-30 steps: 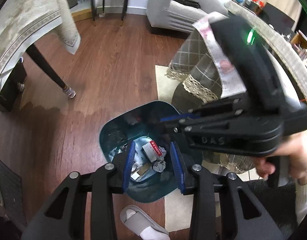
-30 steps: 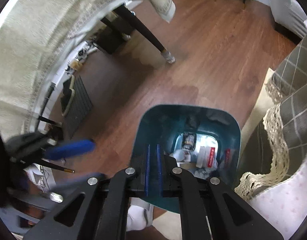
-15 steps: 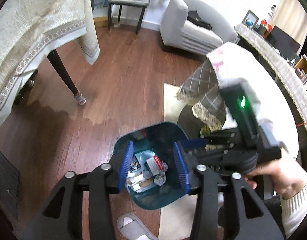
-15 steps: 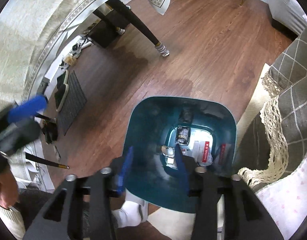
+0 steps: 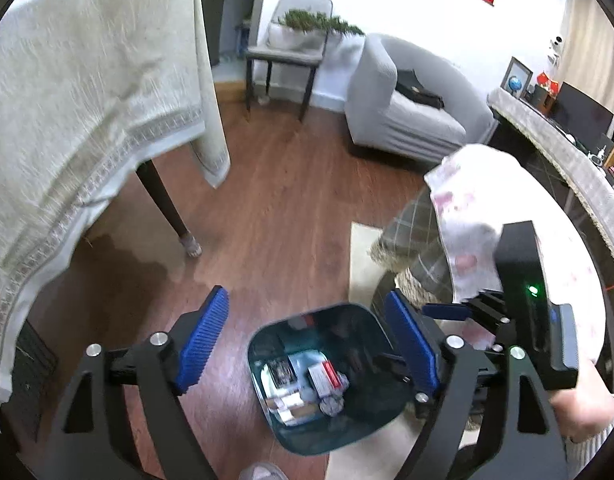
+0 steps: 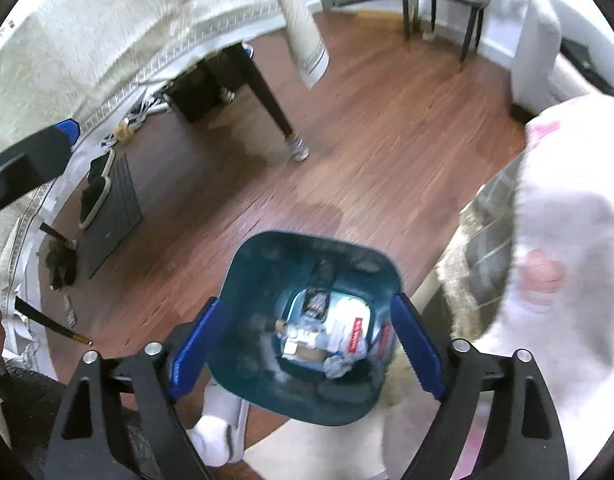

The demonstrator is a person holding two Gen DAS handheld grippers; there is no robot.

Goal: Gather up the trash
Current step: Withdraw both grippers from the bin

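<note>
Bin (image 6: 267, 264): teal, on the wood floor below both claws, trash (image 6: 331, 332) heaped at its bottom.
Left claw (image 5: 307, 344): jaws opening wide, nothing between.
Right claw (image 6: 307, 348): jaws opening, empty.
Risk: blurred view suggests motion; a swinging claw could clip the rim and tip the bin.

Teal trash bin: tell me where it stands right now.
The teal trash bin stands on the wood floor low in both wrist views, its right side against the fringed plaid cloth, with a white slipper at its near edge.
</note>
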